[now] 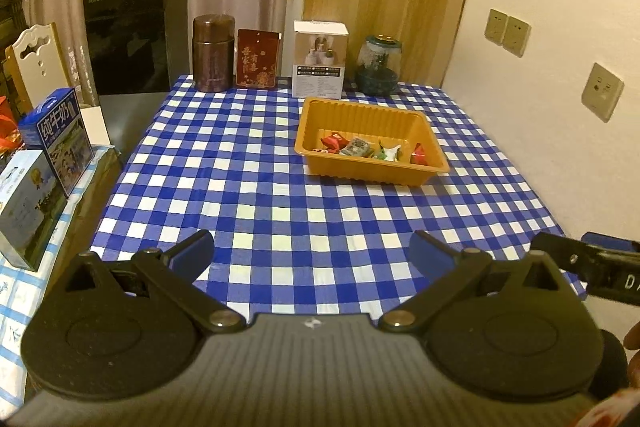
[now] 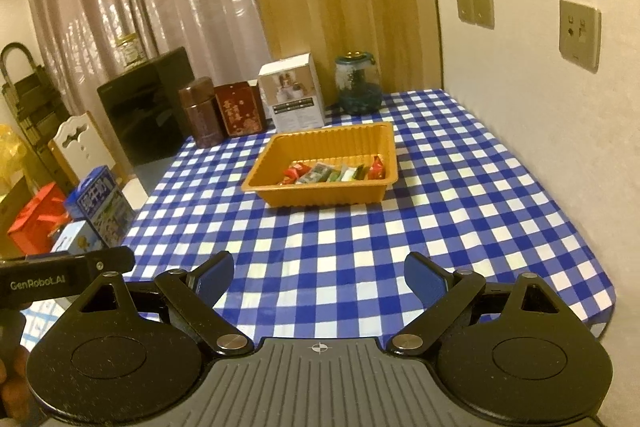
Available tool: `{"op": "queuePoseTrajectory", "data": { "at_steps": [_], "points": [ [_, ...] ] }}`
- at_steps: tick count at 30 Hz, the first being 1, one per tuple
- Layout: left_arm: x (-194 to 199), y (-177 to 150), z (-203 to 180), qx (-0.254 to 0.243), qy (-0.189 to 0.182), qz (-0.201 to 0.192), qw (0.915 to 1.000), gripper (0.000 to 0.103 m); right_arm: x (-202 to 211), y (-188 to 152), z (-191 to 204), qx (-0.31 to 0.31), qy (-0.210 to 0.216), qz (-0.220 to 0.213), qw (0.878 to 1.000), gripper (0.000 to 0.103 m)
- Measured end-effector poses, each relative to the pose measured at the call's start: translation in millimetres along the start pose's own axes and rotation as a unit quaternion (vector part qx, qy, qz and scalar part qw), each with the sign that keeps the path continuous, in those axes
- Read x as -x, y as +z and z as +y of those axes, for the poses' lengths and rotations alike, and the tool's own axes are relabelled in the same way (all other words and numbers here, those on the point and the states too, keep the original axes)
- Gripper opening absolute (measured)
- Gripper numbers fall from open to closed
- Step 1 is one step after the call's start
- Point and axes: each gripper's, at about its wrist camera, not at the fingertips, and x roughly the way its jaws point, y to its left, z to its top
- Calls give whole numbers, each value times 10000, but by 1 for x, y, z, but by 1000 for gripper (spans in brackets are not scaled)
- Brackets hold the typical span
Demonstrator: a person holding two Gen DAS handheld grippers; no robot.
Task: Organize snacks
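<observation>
Snacks, small wrapped pieces in red, green, white and grey, all lie inside the orange plastic tray; none shows loose on the checked tabletop. Judgement: collecting into the tray looks finished or close to it, which would explain why both tongs hang back with nothing in them.

Left tongs: jaws wide apart, blue pads bare, nothing between them. Tray sits well ahead of them and off to the right, with open cloth between.

Right tongs: jaws likewise wide, empty. Tray lies well ahead, almost in line with the gap, slightly left of centre. The wrapped pieces cluster along the tray wall nearest these tongs.

Both tongs are held side by side near the front edge of the tabletop; each wrist view catches the other's black body at its margin.

Beyond the tray, along the far edge: brown canister, red tin, white carton, glass jar. These stand in a row, apart from the tray, probably background storage rather than task items.

Milk cartons stand on a side surface, far left of the left tongs.
</observation>
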Motion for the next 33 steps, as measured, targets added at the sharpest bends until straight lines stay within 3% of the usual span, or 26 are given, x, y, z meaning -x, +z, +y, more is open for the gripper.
{"op": "queuePoseTrajectory", "data": {
  "at_steps": [15,33],
  "points": [
    [28,-22,-6,-203,17,54,9998,103,24,-18,11,234,-48,147,9996,92],
    [45,-26,-11,-239,-15,-13,9997,103,45,-24,14,327,-126,85,9994,92]
  ]
}}
